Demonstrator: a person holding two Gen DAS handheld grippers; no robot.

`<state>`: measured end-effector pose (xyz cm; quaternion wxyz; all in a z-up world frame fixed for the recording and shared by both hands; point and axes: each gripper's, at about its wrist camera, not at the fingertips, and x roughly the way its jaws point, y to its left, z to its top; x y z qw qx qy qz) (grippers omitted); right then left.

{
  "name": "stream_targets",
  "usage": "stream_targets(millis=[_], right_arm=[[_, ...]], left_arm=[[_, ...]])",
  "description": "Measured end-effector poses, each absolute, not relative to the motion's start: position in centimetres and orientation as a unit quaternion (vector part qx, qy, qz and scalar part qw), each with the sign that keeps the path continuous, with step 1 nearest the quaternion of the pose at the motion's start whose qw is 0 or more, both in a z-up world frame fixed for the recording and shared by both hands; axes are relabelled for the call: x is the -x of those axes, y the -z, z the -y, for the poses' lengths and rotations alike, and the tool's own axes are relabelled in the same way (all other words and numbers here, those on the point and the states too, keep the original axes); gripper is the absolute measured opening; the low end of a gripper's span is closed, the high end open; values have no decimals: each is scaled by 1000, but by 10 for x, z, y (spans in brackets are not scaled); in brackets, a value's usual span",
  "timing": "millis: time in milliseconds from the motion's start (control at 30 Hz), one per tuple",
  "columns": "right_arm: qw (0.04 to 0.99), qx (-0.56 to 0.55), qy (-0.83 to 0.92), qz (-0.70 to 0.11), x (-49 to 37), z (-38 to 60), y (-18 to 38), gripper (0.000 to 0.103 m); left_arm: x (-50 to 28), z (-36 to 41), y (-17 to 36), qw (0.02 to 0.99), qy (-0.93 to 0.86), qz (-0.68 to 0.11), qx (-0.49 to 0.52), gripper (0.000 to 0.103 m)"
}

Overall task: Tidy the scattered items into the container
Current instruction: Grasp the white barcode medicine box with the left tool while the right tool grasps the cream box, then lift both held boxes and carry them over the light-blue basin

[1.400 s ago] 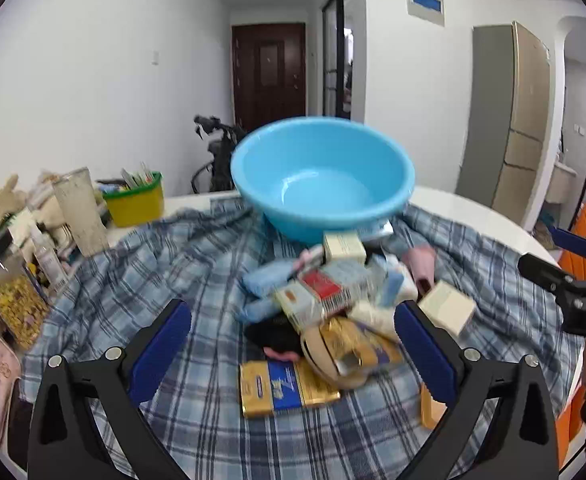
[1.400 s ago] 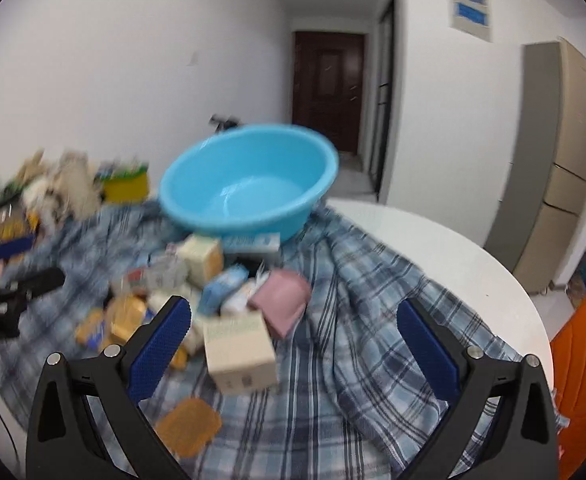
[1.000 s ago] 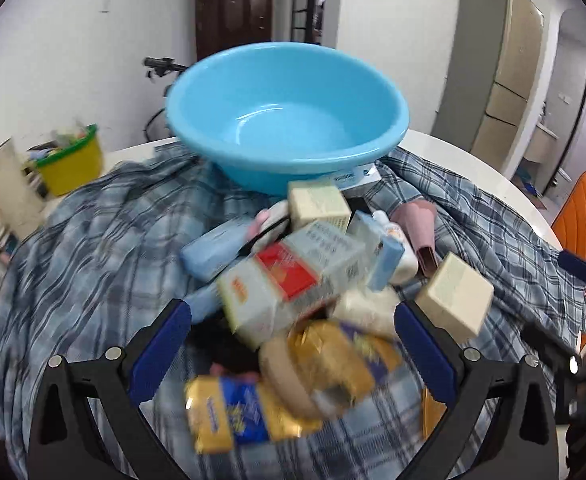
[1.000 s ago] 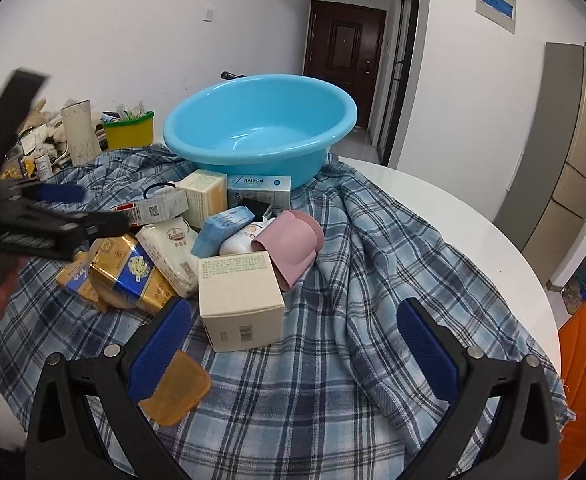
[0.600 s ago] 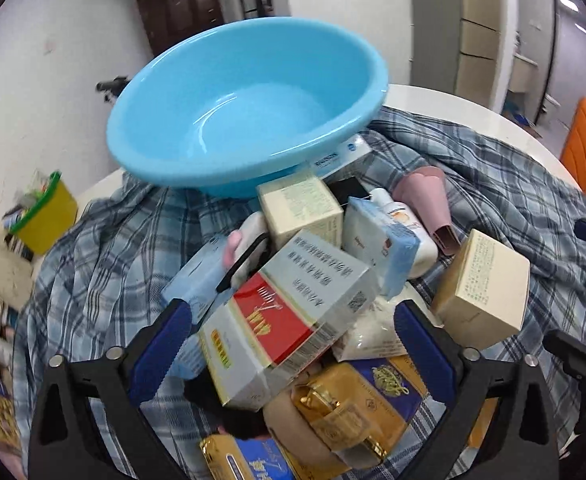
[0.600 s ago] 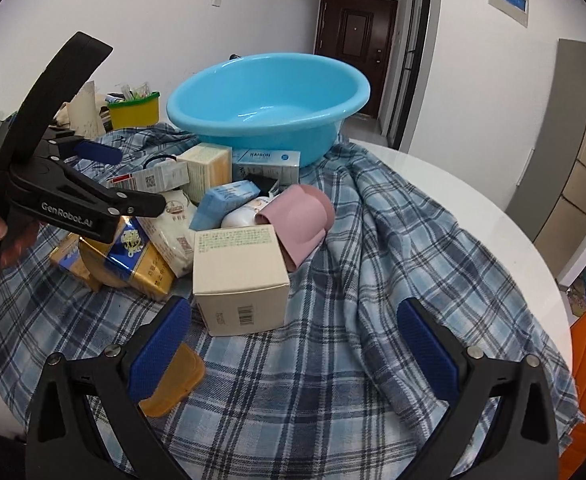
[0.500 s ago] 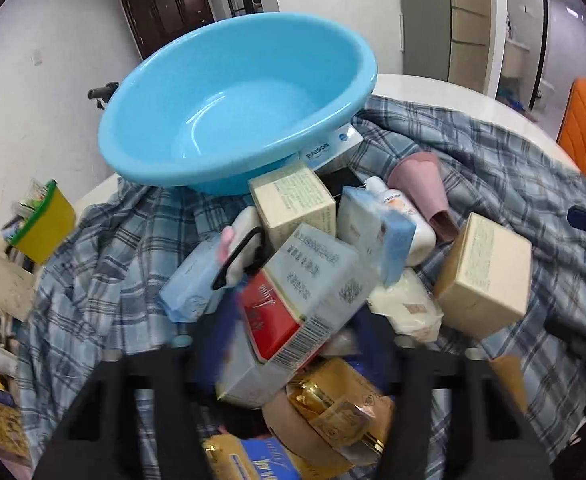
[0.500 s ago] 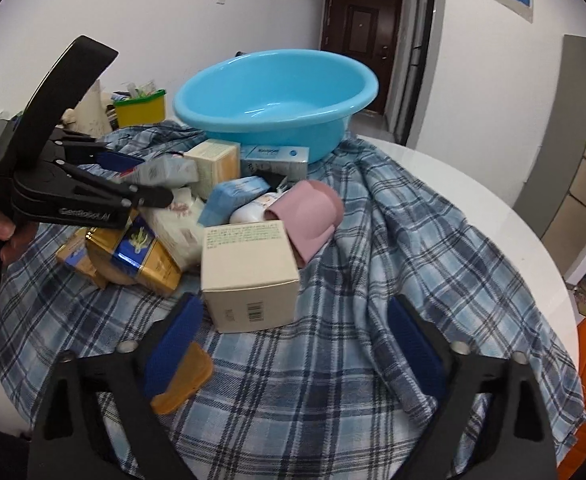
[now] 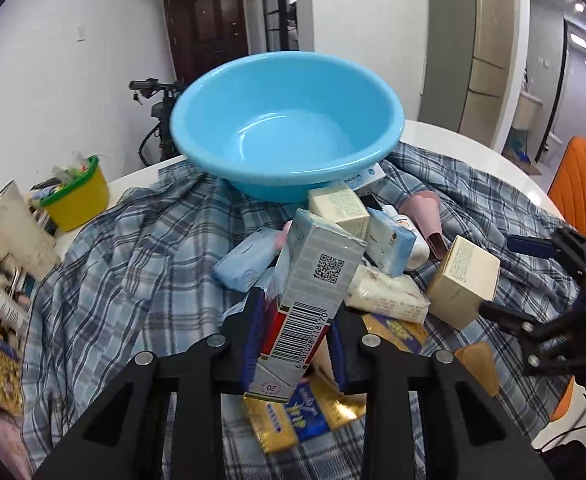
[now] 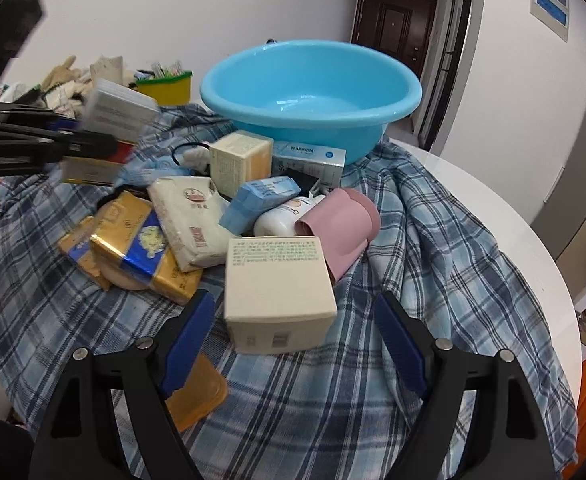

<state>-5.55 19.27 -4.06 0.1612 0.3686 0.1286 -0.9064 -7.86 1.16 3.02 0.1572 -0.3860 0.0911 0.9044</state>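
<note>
My left gripper (image 9: 295, 322) is shut on a red, white and grey carton (image 9: 313, 288) and holds it above the pile, short of the empty blue basin (image 9: 285, 136). The carton also shows, blurred, in the right wrist view (image 10: 113, 114). My right gripper (image 10: 293, 332) is open, its fingers (image 10: 187, 334) on either side of a cream box (image 10: 279, 292) without touching it. The pile holds a pink cup (image 10: 343, 222), a blue pack (image 10: 259, 200), a white pouch (image 10: 193, 220) and gold packets (image 10: 141, 244).
A plaid cloth (image 10: 433, 248) covers the round white table (image 10: 493, 204). A yellow tub (image 9: 77, 196) and clutter stand at the left edge. An orange lid (image 10: 197, 400) lies by my right gripper. An orange chair (image 9: 581, 184) stands at the right.
My left gripper closed on the carton and lifted it off the pile. My right gripper moved in toward the cream box and narrowed somewhat.
</note>
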Motion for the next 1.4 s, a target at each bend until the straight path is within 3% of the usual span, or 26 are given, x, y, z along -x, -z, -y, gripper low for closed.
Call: stream_targets(millis=[133, 167, 200, 333, 600, 1000, 1400], right_arm=[[166, -396, 896, -118, 70, -191, 56, 81], [173, -401, 892, -113, 72, -190, 59, 72], [180, -405, 890, -107, 71, -190, 61, 56], [194, -394, 897, -49, 60, -202, 49, 57], [147, -367, 917, -48, 45, -213, 26, 58], [120, -353, 928, -19, 46, -223, 16, 58], [107, -292, 950, -14, 51, -231, -35, 58]], left_arm=[[74, -2, -28, 156, -905, -77, 389, 31], [74, -1, -27, 156, -904, -75, 390, 31], [74, -1, -26, 156, -904, -71, 391, 31], [70, 2, -23, 151, -908, -47, 388, 31], [62, -7, -17, 145, -913, -8, 382, 31], [54, -10, -26, 129, -920, -2, 371, 31], [59, -19, -67, 127, -937, -24, 323, 31]])
